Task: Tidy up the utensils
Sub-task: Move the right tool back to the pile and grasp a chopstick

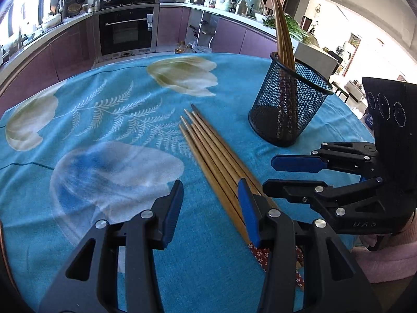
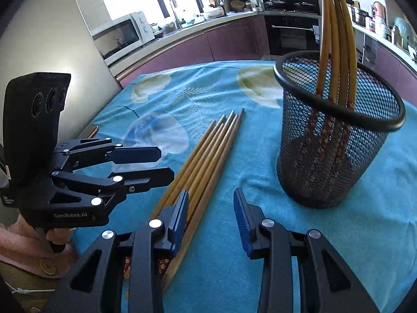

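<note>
Several loose wooden chopsticks [image 1: 211, 151] [image 2: 208, 156] lie side by side on the blue tablecloth, tips pointing away. A black mesh cup [image 1: 286, 109] [image 2: 333, 156] stands upright to their right, with a few chopsticks [image 1: 282, 39] [image 2: 336, 52] leaning in it. My left gripper [image 1: 209, 190] [image 2: 165, 164] hovers open over the near ends of the loose bundle, its right finger above them. My right gripper [image 2: 211, 195] [image 1: 271, 173] is open too, just right of the bundle, its left finger over the sticks. Neither pair of pads presses on anything.
The round table's flowered blue cloth [image 1: 104, 135] spreads to the left and far side. A phone [image 2: 91, 130] lies near the table's left edge. A person's pink sleeve [image 1: 385, 260] is at the near edge. Kitchen counters and an oven [image 1: 127, 31] stand beyond.
</note>
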A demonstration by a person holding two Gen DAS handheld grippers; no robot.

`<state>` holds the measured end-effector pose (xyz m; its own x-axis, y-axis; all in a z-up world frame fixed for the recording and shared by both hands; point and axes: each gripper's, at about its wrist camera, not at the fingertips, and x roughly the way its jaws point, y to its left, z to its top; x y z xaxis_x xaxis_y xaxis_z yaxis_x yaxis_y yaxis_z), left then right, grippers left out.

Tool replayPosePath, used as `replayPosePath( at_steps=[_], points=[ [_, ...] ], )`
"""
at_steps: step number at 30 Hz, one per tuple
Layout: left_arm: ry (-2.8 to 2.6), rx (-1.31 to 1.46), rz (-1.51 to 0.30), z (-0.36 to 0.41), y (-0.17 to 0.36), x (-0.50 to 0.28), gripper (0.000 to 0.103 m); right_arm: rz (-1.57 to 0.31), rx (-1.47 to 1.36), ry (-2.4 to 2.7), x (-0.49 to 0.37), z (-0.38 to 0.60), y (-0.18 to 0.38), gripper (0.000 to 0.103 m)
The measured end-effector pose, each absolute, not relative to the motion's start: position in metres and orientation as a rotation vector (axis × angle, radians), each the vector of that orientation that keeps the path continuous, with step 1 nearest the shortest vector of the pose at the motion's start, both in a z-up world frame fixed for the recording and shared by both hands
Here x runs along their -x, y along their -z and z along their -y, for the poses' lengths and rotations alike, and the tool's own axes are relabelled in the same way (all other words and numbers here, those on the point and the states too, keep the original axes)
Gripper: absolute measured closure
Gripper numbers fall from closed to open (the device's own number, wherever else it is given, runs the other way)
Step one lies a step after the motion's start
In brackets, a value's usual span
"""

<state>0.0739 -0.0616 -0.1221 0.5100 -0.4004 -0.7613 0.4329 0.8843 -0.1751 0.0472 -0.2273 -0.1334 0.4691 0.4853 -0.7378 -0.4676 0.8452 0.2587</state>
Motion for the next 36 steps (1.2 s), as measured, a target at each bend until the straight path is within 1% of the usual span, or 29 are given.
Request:
replayPosePath(
  at_steps=[15, 20, 26, 31, 36],
  points=[
    [0.476, -0.088, -0.924, 0.066, 0.133, -0.077, 0.061, -0.911, 0.026, -0.556, -0.05, 0.215, 0.141, 0.069],
    [0.475, -0.092, -0.933, 0.064, 0.134, -0.079, 0.069, -0.912, 0.041, -0.546, -0.05, 0.216, 0.14, 0.069],
    [0.483, -0.09, -0.937, 0.06, 0.134, -0.079, 0.075, -0.915, 0.062, -0.533, -0.049, 0.213, 0.139, 0.069],
    [0.475, -0.087, -0.94, 0.058, 0.135, -0.082, 0.081, -0.919, 0.071, -0.517, -0.052, 0.209, 0.14, 0.071],
    [0.461, -0.096, -0.943, 0.059, 0.135, -0.086, 0.081, -0.906, 0.098, -0.48, -0.056, 0.201, 0.141, 0.075]
  ],
)
